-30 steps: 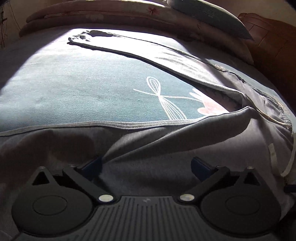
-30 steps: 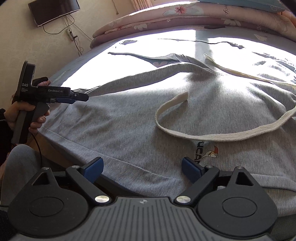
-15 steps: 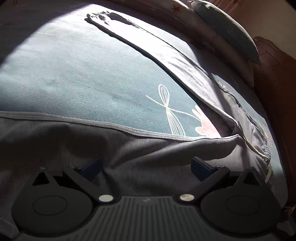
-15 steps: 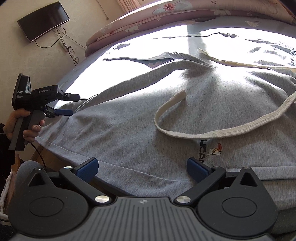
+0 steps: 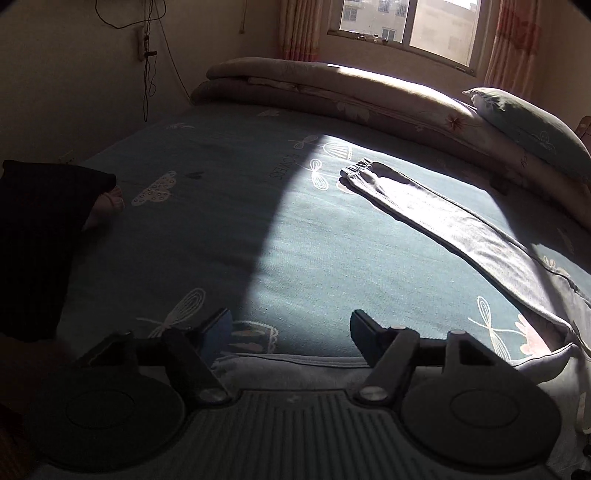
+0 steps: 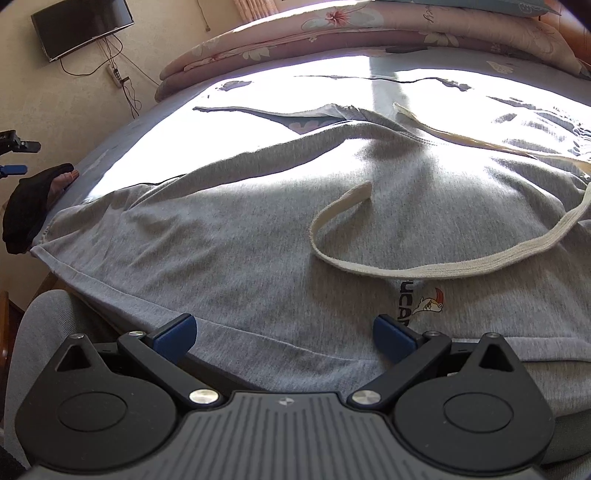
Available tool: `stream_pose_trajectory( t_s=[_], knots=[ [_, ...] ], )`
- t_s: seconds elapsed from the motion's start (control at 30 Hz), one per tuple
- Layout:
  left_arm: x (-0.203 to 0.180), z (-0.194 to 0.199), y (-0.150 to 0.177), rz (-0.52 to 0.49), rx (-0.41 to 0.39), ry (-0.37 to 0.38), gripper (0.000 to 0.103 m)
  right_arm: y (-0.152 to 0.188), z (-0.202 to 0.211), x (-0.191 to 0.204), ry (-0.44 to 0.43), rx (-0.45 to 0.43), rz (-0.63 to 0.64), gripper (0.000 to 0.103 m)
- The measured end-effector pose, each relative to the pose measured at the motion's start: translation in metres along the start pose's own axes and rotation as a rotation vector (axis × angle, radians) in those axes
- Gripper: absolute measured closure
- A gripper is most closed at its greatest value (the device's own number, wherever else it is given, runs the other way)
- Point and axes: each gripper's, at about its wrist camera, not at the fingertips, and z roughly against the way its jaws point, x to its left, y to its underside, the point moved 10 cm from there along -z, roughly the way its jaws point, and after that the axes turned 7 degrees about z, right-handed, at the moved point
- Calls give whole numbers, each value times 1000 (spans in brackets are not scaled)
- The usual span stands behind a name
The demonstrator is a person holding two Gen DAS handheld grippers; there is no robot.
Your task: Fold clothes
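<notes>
Grey knit hoodie (image 6: 258, 236) on bed: soft, light, floppy. Grab hem corners. My left claw (image 5: 291, 328) has just been closing, nothing between; right claw (image 6: 284, 332) wide open, empty.

I am in a bedroom: a bed (image 5: 229, 236) ahead of my tool, folded quilts (image 5: 332, 92) and a window (image 5: 406, 26) beyond.

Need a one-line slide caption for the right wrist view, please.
Open right claw poised over a grey cotton hoodie with a cream woven drawstring, spread on a sunlit bed.
</notes>
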Motion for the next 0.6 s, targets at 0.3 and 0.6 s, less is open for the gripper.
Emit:
stream_pose_trajectory(
  t_s=[0.3, 0.6],
  knots=[
    [73, -68, 38, 100, 55, -24, 51, 0, -11, 9, 105, 63, 76, 0],
    [72, -99, 65, -18, 43, -5, 45, 1, -17, 14, 182, 117, 119, 0]
  ],
)
